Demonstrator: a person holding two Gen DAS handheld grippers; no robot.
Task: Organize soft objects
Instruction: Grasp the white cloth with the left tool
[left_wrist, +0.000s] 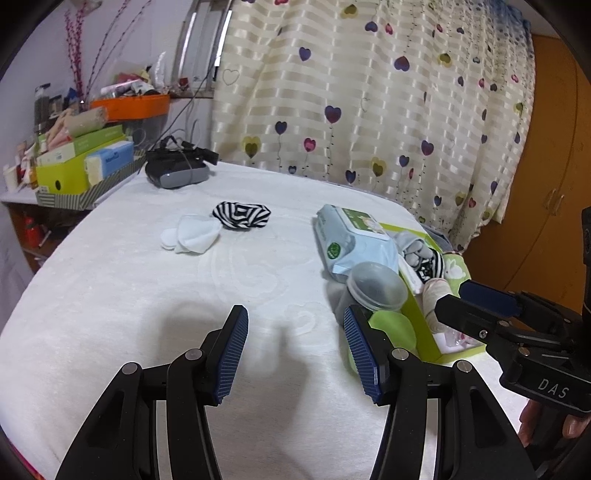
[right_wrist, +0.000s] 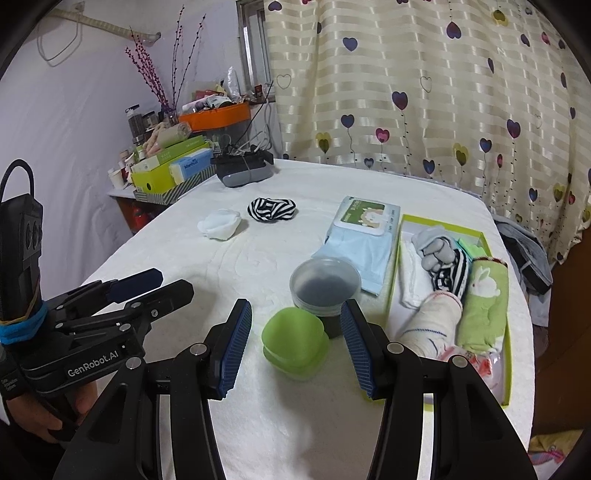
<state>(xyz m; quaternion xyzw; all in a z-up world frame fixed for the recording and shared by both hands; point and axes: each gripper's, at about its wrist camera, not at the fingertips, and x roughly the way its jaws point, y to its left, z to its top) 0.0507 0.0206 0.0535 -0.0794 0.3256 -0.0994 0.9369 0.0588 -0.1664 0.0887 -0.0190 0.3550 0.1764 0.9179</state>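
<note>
1 striped sock | 1 wipes pack | 1 green box | both jaws open, empty

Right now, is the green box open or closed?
Open: the green box has no lid, and rolled socks and a green towel show inside.

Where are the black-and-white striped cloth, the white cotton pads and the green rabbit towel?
Black-and-white striped cloth (right_wrist: 272, 209): right wrist view, its middle.
White cotton pads (right_wrist: 220, 223): right wrist view, top of the pile.
Green rabbit towel (right_wrist: 484, 302): right wrist view, its middle.

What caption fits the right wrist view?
Open right tool hovers over green container beside sorting box.
</note>
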